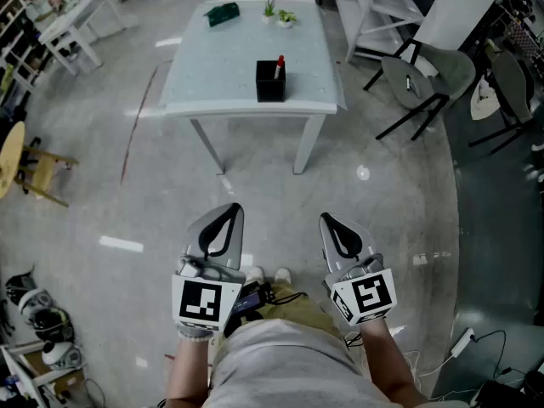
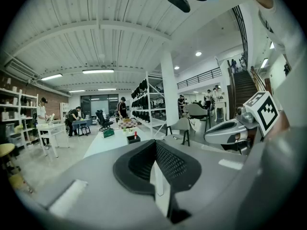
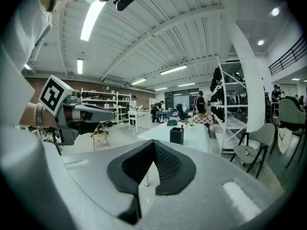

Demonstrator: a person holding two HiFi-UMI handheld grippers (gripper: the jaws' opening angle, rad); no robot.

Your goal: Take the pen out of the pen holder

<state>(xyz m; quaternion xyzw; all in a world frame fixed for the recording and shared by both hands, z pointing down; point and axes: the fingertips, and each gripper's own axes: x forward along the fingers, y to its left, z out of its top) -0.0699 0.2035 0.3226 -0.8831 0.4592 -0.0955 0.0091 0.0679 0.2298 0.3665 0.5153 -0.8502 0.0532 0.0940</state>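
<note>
A black pen holder (image 1: 270,82) stands near the front edge of a pale table (image 1: 212,66), well ahead of me. A red-capped pen (image 1: 279,65) sticks up out of it. In the head view both grippers hang close to my body, far short of the table. My left gripper (image 1: 228,214) and right gripper (image 1: 331,223) are shut, with nothing between the jaws. The left gripper view shows its jaws (image 2: 154,143) together and the holder (image 2: 133,139) small in the distance. Past the closed right gripper (image 3: 153,145), the right gripper view shows the holder (image 3: 176,135) and pen (image 3: 182,127).
A dark green object (image 1: 223,13) and small potted plants (image 1: 279,14) sit at the table's far edge. Grey chairs (image 1: 425,83) stand to the right, a wooden stool (image 1: 17,160) and a white table (image 1: 68,24) to the left. People stand far back in the room.
</note>
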